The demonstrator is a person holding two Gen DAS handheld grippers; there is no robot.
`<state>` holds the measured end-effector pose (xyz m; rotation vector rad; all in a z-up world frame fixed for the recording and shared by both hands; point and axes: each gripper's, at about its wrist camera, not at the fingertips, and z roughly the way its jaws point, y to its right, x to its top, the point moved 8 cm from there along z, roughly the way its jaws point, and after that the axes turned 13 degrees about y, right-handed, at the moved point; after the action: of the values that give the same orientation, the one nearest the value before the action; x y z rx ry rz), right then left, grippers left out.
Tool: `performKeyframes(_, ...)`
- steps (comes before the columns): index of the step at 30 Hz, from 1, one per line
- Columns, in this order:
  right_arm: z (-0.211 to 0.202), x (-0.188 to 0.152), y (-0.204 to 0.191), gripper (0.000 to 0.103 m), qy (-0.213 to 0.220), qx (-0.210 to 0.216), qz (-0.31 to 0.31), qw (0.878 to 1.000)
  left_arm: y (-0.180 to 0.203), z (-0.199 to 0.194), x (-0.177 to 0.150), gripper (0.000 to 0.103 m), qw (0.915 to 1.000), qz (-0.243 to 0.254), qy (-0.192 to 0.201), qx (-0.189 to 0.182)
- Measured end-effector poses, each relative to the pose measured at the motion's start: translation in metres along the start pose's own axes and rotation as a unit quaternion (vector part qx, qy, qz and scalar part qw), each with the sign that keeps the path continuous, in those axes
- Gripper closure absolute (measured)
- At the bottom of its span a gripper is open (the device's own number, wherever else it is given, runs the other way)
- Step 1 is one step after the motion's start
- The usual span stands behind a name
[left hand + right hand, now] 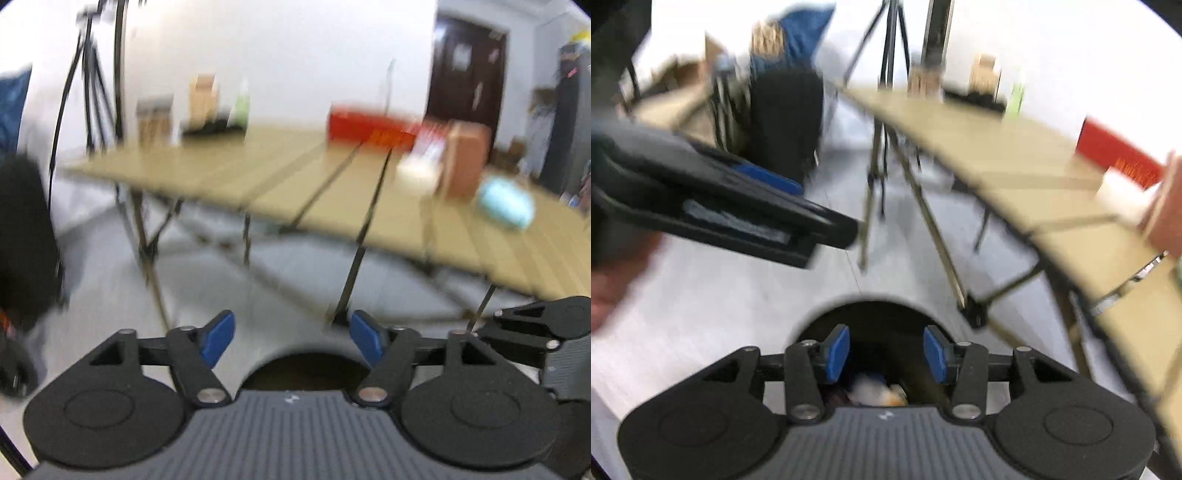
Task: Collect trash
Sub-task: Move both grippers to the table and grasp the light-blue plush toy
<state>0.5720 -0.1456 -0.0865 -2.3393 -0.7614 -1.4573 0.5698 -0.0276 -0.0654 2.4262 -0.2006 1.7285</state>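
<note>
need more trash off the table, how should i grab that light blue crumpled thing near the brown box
Judging by the blurred left wrist view, pinch the light blue wad across its narrower width from above. It lies low and rounded on the table, with the brown box close on one side.

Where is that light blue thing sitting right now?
In the left wrist view, the light blue object lies at the right side of the tan folding table, just right of the brown box, near the table's front edge.
</note>
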Motion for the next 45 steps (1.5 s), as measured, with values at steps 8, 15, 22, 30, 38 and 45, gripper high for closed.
performKeyframes(8,-0.075,0.038,0.104,0.057,0.124,-0.134,0.092,0.979,0.051,0.001,0.037,0.021,0.9971,0.004,0.073,-0.017)
performKeyframes(15,-0.088,0.029,0.200,0.053,0.132,-0.250,0.171,0.944,0.101,0.032,0.053,0.021,0.9955,-0.010,0.081,-0.049)
performKeyframes(22,-0.068,0.008,0.291,0.052,0.143,-0.274,0.305,0.901,0.157,0.089,0.069,0.038,0.9906,-0.069,0.041,-0.111)
performKeyframes(30,-0.038,-0.013,0.318,0.059,0.159,-0.230,0.394,0.876,0.202,0.133,0.050,0.048,0.9815,-0.124,-0.017,-0.145)
performKeyframes(38,-0.040,-0.015,0.308,0.072,0.151,-0.195,0.419,0.874,0.205,0.153,0.045,0.073,0.9671,-0.189,-0.046,-0.164)
performKeyframes(45,-0.046,-0.013,0.304,0.076,0.148,-0.188,0.420,0.875,0.207,0.149,0.047,0.076,0.9696,-0.180,-0.039,-0.162)
